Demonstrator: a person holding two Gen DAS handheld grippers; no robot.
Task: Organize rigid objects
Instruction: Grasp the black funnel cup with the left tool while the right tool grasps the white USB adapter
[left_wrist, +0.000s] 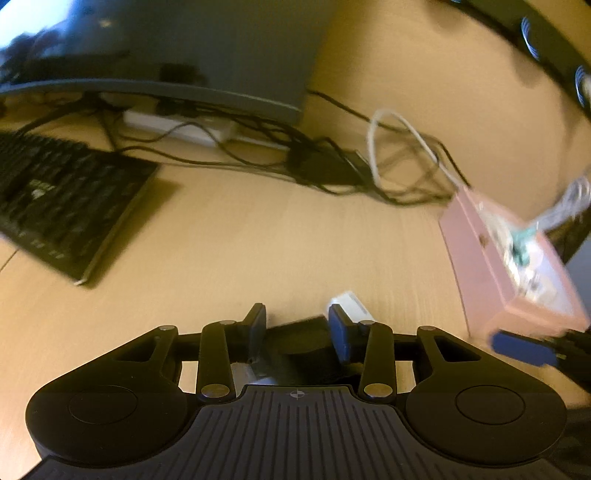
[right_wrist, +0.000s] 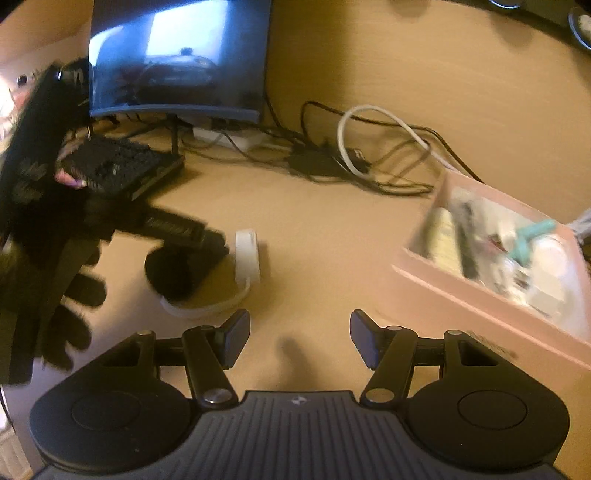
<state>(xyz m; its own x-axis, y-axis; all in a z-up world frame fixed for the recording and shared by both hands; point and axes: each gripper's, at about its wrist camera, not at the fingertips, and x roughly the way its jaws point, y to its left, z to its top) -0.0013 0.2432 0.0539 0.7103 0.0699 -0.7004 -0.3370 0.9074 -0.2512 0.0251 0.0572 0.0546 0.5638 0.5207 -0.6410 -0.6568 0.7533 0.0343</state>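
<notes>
My left gripper (left_wrist: 297, 325) is low over the wooden desk, shut on a black and white headset (left_wrist: 351, 306), whose white part shows past the right finger. In the right wrist view the left gripper (right_wrist: 221, 240) holds that headset (right_wrist: 246, 254) by its white earcup, the white band curving below. My right gripper (right_wrist: 299, 334) is open and empty above bare desk. A pink bin (right_wrist: 491, 266) with several small items stands to its right; it also shows in the left wrist view (left_wrist: 509, 266).
A monitor (right_wrist: 177, 62) stands at the back with a black keyboard (right_wrist: 122, 166) in front. Tangled black cables, a white cable (right_wrist: 369, 122) and a power strip (left_wrist: 177, 125) lie behind. The right gripper's blue finger (left_wrist: 521, 345) shows by the bin.
</notes>
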